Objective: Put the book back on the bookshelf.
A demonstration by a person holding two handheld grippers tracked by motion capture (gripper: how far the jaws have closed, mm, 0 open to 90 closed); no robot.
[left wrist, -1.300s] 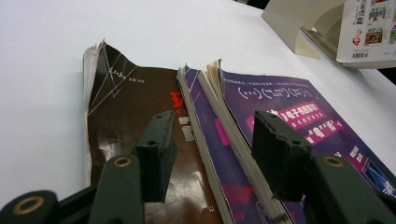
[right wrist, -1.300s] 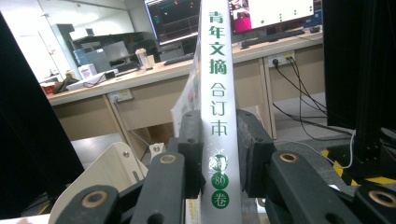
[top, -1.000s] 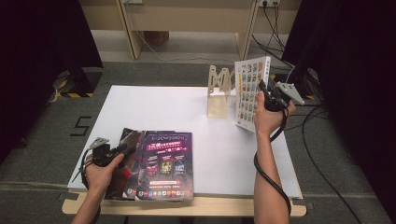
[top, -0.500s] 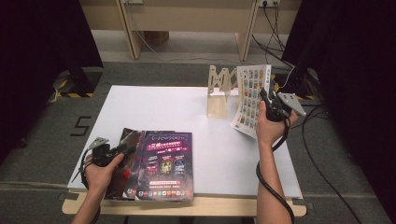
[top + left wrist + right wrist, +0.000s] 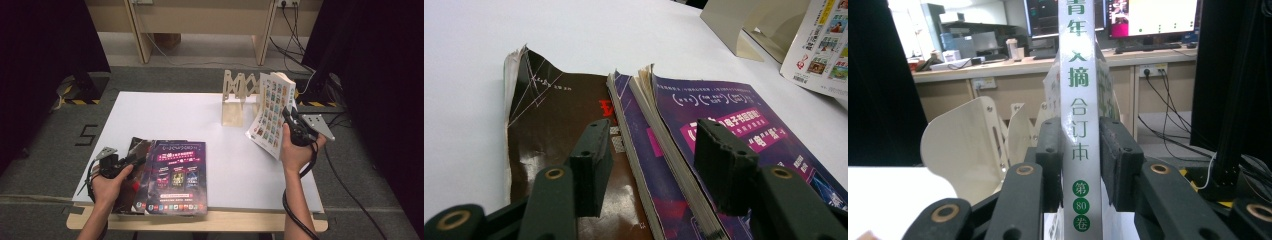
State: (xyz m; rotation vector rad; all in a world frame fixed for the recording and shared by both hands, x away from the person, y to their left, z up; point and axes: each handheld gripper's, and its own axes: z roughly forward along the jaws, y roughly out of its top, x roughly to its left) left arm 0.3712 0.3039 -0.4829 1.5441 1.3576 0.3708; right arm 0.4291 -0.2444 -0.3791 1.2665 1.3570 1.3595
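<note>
A white book (image 5: 270, 112) with a grid of small pictures on its cover hangs tilted above the table's right side, just right of the wooden rack (image 5: 237, 97). My right gripper (image 5: 287, 117) is shut on its spine; in the right gripper view both pads press the white book's spine (image 5: 1078, 75) with green print, and the rack (image 5: 968, 145) stands behind. At the front left lie a purple book (image 5: 177, 175) and a brown book (image 5: 137, 150). My left gripper (image 5: 131, 159) stands open over them. Its jaws straddle the purple book's (image 5: 734, 115) page edge, one jaw over the brown book (image 5: 554, 115).
The white table (image 5: 175, 115) has bare room in its middle and back left. Dark curtains hang at both sides. Cables (image 5: 305, 45) run over the floor at the back right, and a desk with monitors (image 5: 1148, 20) stands beyond.
My right hand has come down and toward the person with the white book, which has tipped from upright to a slant. The left gripper and the flat books have stayed put.
</note>
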